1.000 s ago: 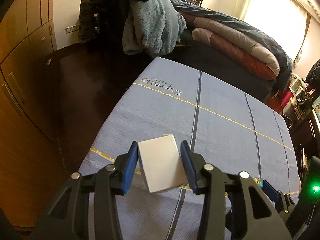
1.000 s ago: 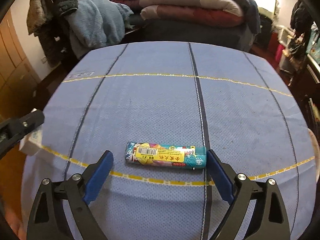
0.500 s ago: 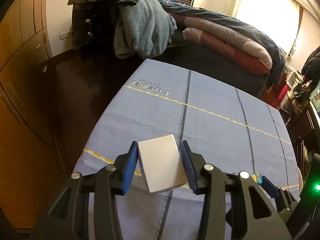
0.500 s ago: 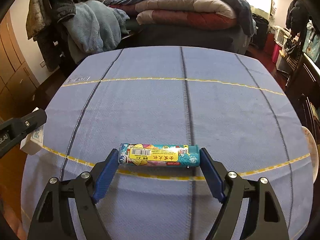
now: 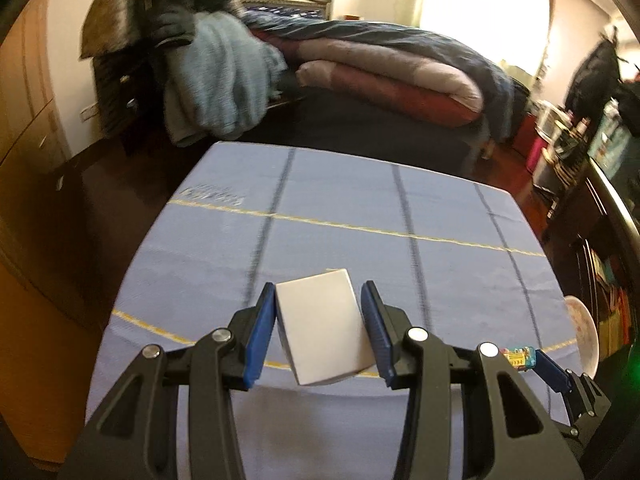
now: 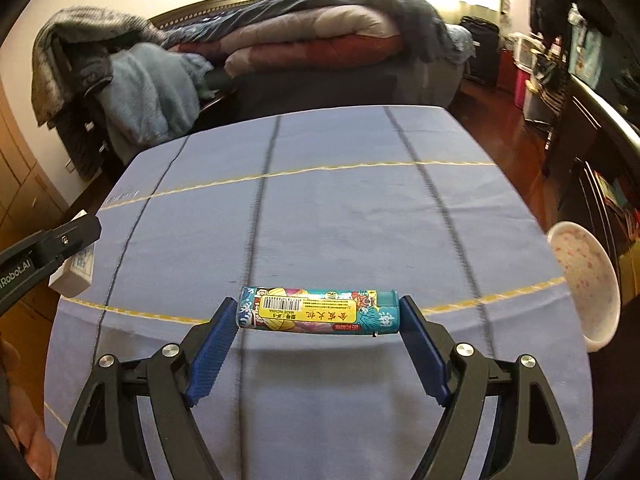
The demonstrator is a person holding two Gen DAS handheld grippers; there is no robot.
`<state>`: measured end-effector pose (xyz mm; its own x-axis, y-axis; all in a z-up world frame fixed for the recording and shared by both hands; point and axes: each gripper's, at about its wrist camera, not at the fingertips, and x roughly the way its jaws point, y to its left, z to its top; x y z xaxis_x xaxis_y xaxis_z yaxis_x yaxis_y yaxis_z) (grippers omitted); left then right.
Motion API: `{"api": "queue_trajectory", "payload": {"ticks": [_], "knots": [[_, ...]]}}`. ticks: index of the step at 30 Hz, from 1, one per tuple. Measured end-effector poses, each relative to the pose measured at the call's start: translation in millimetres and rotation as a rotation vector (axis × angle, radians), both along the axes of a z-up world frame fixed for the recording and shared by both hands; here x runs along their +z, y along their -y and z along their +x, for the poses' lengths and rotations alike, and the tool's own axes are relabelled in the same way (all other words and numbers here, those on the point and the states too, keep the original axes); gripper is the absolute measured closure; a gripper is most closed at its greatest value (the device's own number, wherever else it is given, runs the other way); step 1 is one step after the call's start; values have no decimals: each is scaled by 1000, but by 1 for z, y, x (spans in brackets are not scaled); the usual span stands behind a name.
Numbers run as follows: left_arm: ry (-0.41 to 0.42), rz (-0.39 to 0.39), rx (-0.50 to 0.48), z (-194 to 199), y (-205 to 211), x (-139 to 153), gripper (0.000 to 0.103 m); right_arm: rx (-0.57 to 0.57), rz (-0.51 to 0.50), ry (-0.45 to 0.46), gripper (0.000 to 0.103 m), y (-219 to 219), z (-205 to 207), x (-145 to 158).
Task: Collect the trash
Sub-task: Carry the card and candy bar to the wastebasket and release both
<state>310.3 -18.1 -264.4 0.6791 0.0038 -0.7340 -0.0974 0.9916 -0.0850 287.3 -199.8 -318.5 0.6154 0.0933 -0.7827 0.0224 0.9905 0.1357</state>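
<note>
The left gripper [image 5: 322, 322] is clamped on a small white box [image 5: 324, 330], its two blue pads pressed against the box's opposite sides, so the box sits tilted between them and is held up off the blue tablecloth [image 5: 340, 208] that spreads out ahead of and beneath the fingers. From the right wrist view the same box [image 6: 74, 270] shows far off to the left, with printing on its side, under the black arm of the left gripper [image 6: 68, 236]. The right gripper [image 6: 316, 330] grasps a lighter [image 6: 318, 310] end to end: the teal tube with its yellow barcode label lies crosswise between the blue fingertips, each end touching a pad, and a shadow on the cloth [image 6: 320, 200] beneath suggests it is lifted clear. In the left wrist view the lighter [image 5: 518, 354] peeks out low to the right of the left gripper, just behind its right finger. To the right of the right gripper, at the table's edge, stands a white bowl with pink speckles [image 6: 582, 284]; it is near but apart from the right finger. Farther ahead of both grippers, beyond the table, folded quilts [image 6: 320, 36] lie piled on a bed, and a blue-grey blanket [image 5: 218, 76] hangs ahead to the left.
</note>
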Motion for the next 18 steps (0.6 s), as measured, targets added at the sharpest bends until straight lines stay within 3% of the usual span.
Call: {"api": "queue_trajectory", "payload": {"ticks": [18], "knots": [[50, 70, -327, 12, 165, 16, 59, -239, 37, 71, 23, 133, -33, 9]]}}
